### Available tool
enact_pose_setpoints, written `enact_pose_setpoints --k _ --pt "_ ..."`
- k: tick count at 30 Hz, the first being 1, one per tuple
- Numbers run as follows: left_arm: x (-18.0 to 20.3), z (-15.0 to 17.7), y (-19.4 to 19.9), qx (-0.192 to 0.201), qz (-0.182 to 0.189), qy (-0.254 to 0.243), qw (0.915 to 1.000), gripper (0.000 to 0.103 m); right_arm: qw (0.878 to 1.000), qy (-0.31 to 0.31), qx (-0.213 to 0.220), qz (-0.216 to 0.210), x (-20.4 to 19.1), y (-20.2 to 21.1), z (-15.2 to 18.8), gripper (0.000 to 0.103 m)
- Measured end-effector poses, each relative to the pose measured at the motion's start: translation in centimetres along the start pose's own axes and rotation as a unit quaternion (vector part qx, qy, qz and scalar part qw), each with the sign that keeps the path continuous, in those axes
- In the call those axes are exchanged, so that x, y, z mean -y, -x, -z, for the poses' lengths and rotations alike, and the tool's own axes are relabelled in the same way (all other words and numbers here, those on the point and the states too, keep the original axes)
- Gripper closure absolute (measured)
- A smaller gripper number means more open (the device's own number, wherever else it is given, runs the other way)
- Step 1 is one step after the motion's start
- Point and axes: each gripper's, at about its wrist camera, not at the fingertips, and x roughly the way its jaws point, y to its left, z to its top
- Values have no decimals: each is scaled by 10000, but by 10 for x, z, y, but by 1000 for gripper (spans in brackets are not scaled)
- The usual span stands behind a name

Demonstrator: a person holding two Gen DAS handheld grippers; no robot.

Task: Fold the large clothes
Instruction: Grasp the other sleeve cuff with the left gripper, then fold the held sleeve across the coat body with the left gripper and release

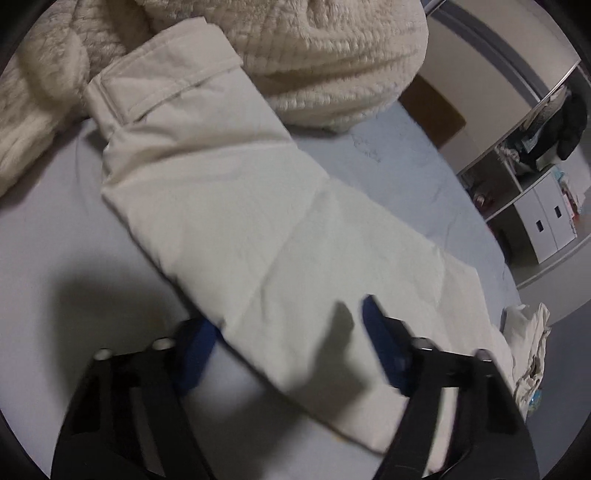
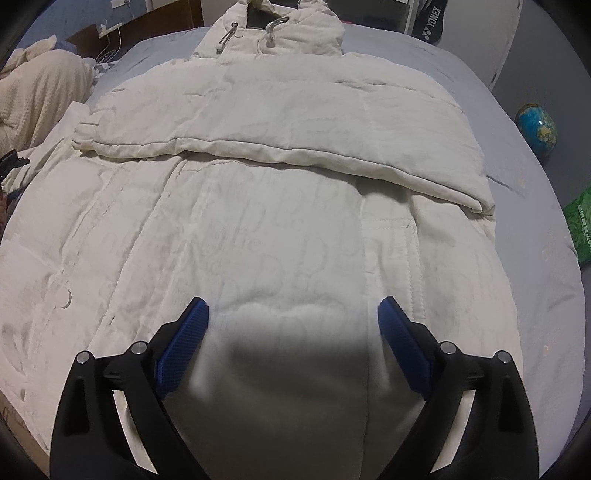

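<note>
- The padded cream jacket (image 2: 258, 221) lies flat on the bed (image 2: 535, 229), hood (image 2: 273, 33) at the far end. One sleeve (image 2: 280, 136) is already folded across its chest.
- The other sleeve (image 1: 266, 229) stretches away from the jacket's body towards the fleece blanket (image 1: 332, 55), cuff (image 1: 162, 85) farthest out.
- The step in hand looks like taking that outstretched sleeve. To do it well, pinch only the sleeve's edge, not the sheet under it, then carry it flat across the jacket's chest beside the folded one.
- The left tongs (image 1: 280, 347) stand half closed astride the sleeve's near edge. Blur hides whether the pads press, so I cannot tell if it is gripped.
- The right tongs (image 2: 293, 343) stand wide open, holding nothing, just above the jacket's lower front near the hem.
</note>
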Motion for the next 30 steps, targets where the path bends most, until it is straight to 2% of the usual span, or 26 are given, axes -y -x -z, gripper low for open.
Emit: enact_pose_setpoints --k 3,6,10,15,20,26,30 --pt "-10 -8 -6 59 189 161 9997 83 10000 -2 -4 0 1 0 1 13" --pt "-3 -11 1 234 374 83 9990 94 10000 2 -13 7 0 -1 1 13" --pt "27 -16 27 648 699 -351 9948 96 10000 0 -19 3 1 -4 -1 11" --pt "63 -6 62 961 1038 -839 9864 97 10000 -20 2 -22 1 -3 0 11" --pt "105 13 89 1015 1289 -1319 9776 97 10000 -39 17 -61 1 -4 0 11" --pt "160 47 119 1006 1437 -2053 9628 97 10000 -59 46 -62 1 -3 1 11" --pt "190 65 132 1016 1481 -2339 9555 97 9999 -88 66 -100 2 -2 1 11"
